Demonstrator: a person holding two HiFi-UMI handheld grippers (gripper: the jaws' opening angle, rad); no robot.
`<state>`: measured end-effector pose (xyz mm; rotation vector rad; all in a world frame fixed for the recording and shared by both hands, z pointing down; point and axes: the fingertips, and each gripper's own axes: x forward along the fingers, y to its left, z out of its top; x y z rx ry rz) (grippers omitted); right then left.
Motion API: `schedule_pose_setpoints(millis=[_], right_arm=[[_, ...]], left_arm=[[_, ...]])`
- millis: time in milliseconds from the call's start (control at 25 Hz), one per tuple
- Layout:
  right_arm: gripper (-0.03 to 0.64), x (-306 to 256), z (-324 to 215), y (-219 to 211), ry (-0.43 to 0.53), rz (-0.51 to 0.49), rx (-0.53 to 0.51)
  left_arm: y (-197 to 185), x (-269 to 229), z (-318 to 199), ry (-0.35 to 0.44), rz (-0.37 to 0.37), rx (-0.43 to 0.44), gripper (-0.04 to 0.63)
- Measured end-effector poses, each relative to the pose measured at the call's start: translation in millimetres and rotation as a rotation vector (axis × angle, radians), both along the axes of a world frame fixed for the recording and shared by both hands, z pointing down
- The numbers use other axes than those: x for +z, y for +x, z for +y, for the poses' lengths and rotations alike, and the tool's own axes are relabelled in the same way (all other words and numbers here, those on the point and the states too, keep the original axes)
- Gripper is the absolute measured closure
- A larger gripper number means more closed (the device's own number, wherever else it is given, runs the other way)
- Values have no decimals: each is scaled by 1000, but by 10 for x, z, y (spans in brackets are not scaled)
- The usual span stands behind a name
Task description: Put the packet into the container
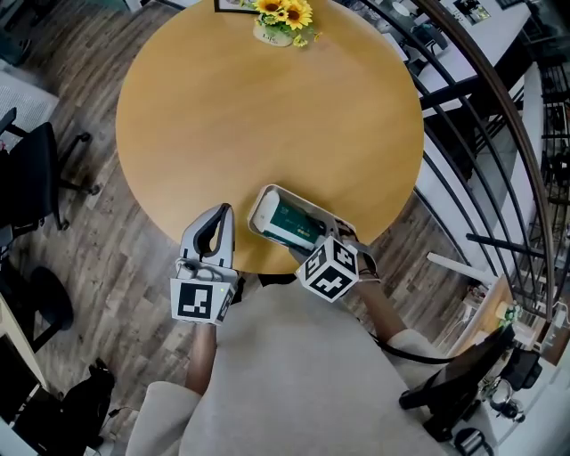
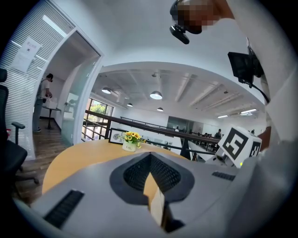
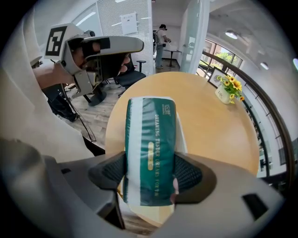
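The green and white packet [image 1: 294, 224] lies lengthwise in my right gripper [image 1: 313, 242], which is shut on it. In the right gripper view the packet [image 3: 150, 148] fills the space between the two dark pads, and the white container's rim [image 3: 181, 135] shows just behind it. The container [image 1: 258, 209] sits at the round table's near edge, with the packet in or just over its opening. My left gripper [image 1: 224, 214] hovers left of the container, beyond the table edge, its jaws shut on nothing [image 2: 150, 160].
The wooden round table [image 1: 267, 116] carries a small pot of yellow flowers [image 1: 283, 20] and a picture frame [image 1: 233, 5] at its far side. A black railing [image 1: 481, 116] curves along the right. An office chair [image 1: 36, 178] stands at the left.
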<state>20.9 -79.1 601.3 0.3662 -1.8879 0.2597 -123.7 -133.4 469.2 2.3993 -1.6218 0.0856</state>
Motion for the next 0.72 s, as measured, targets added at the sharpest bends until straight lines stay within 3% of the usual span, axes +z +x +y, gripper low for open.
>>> schedule_pose_setpoints(millis=[280,480,720], right_arm=[[302,36,-38,-100,66,6,-2],[302,-83,-109,-191,106,-80,17],[304,-135,-142,-185,138,-118,31]], left_arm=[[-73,-50,10,3,-10,9,591],[-50,-94,11,16,-17,19,591],[-29,-116,15,20,-21,24,589]])
